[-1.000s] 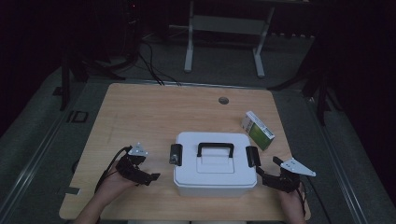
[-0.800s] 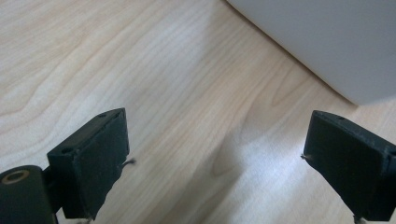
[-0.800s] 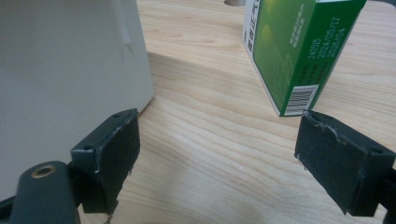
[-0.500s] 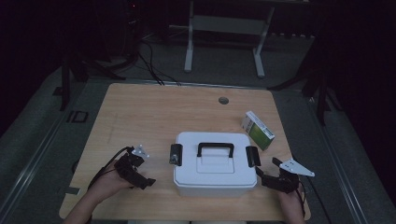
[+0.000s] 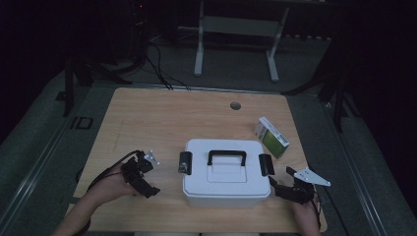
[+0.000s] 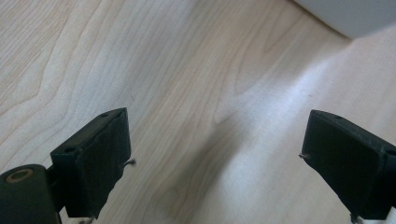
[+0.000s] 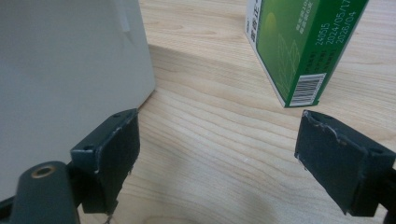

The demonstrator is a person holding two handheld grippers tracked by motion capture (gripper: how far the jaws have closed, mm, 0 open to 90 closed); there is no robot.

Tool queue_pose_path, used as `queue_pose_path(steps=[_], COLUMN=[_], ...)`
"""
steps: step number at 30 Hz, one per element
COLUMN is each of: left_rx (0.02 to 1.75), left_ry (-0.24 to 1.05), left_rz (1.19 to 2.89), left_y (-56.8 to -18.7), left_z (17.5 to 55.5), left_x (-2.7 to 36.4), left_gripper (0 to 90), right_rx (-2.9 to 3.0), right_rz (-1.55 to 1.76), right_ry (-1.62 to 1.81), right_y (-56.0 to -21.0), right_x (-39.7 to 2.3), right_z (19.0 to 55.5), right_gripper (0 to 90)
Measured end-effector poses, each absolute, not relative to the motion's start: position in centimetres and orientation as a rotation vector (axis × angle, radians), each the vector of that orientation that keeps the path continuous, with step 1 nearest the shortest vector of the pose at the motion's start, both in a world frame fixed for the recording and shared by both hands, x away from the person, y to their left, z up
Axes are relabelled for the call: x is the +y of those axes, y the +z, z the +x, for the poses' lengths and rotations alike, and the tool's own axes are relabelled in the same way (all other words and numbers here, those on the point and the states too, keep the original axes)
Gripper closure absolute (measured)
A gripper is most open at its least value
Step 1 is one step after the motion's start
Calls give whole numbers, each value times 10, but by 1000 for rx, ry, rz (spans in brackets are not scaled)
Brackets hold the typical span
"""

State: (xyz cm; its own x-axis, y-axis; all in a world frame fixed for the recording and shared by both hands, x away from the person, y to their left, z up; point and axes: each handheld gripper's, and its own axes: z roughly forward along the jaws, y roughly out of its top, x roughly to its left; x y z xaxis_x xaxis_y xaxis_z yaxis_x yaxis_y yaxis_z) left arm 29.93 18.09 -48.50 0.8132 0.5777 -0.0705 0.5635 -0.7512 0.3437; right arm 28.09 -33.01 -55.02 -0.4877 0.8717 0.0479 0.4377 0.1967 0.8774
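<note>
Dark floor and metal stand legs lie beyond the pale wooden bench point(image 5: 162, 123) where I work. Near its front edge, between my two hands, stands the white box point(image 5: 226, 172), lid on, with a black handle point(image 5: 226, 156) on top and a black latch point(image 5: 185, 162) at each end. My left gripper point(image 5: 146, 178) rests low on the bench just left of the box, apart from it; its fingers point(image 6: 95, 158) are spread wide over bare wood, grasping nothing. My right gripper point(image 5: 281, 189) sits at the box's right front corner, its fingers point(image 7: 109, 156) also released and empty, one of them just beside the box wall. Ahead of that gripper, right of the box, stands a green and white carton point(image 7: 303, 42).
</note>
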Motion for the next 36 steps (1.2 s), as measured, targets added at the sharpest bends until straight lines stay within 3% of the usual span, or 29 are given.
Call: queue_pose_path(steps=[24,36], left_rx=[720,644], left_ry=[-25,-34], left_rz=[2737,2801], left_y=[-432,-400], left_z=[289,291], left_x=[183,163], left_gripper=[108,109], right_rx=[2046,2036], right_rz=[1191,1207], right_ry=[1234,1258], right_y=[-549,-549], right_x=[-327,-330], right_z=[281,282], right_gripper=[136,133])
